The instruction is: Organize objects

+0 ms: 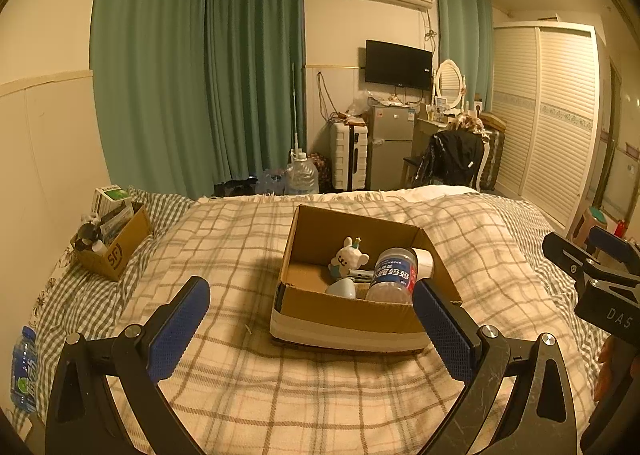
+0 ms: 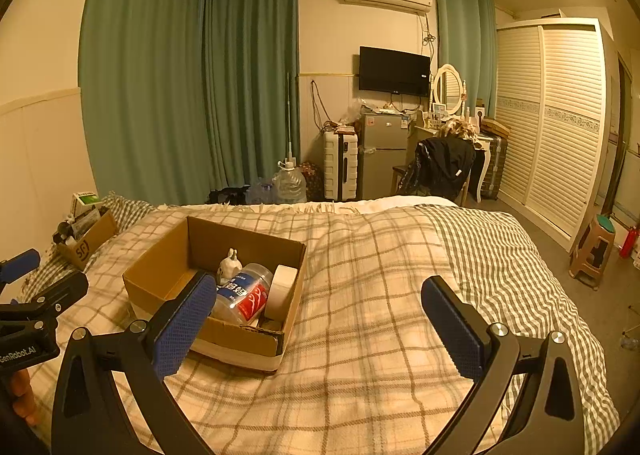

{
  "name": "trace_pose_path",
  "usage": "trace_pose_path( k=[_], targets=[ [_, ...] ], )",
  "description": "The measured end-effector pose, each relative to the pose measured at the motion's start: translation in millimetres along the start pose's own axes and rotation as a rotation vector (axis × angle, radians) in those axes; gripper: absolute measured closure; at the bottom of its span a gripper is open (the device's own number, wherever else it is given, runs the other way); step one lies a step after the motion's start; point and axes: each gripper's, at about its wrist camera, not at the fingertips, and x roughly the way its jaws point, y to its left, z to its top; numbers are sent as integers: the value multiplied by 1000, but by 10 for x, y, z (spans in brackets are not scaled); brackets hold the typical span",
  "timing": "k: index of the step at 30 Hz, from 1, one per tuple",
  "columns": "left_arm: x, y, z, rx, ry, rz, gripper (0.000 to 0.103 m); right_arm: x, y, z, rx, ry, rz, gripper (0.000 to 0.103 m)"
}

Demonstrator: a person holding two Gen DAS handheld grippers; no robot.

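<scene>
An open cardboard box (image 1: 332, 311) sits on the plaid bed; it also shows in the right wrist view (image 2: 240, 335). Inside lie a clear plastic bottle with a blue and red label (image 1: 394, 275) (image 2: 240, 295), a small white plush toy (image 1: 347, 257) (image 2: 230, 265), a roll of white tape (image 1: 424, 261) (image 2: 282, 289) and a pale rounded object (image 1: 342, 288). My left gripper (image 1: 312, 319) is open and empty, just in front of the box. My right gripper (image 2: 320, 315) is open and empty, to the right of the box above the blanket.
A smaller SF cardboard box (image 1: 116, 247) filled with several items stands at the bed's far left (image 2: 86, 243). A blue-capped drink bottle (image 1: 24, 367) lies at the left bed edge. Beyond the bed are water jugs, a suitcase, a fridge, a chair and a stool (image 2: 596, 251).
</scene>
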Motion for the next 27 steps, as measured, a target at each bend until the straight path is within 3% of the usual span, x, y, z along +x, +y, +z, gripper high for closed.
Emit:
trace_pose_path(
  k=[27],
  targets=[
    [-26,0,-6,4,-10,10,0,0,-28,-5,2,5,-6,0]
  ],
)
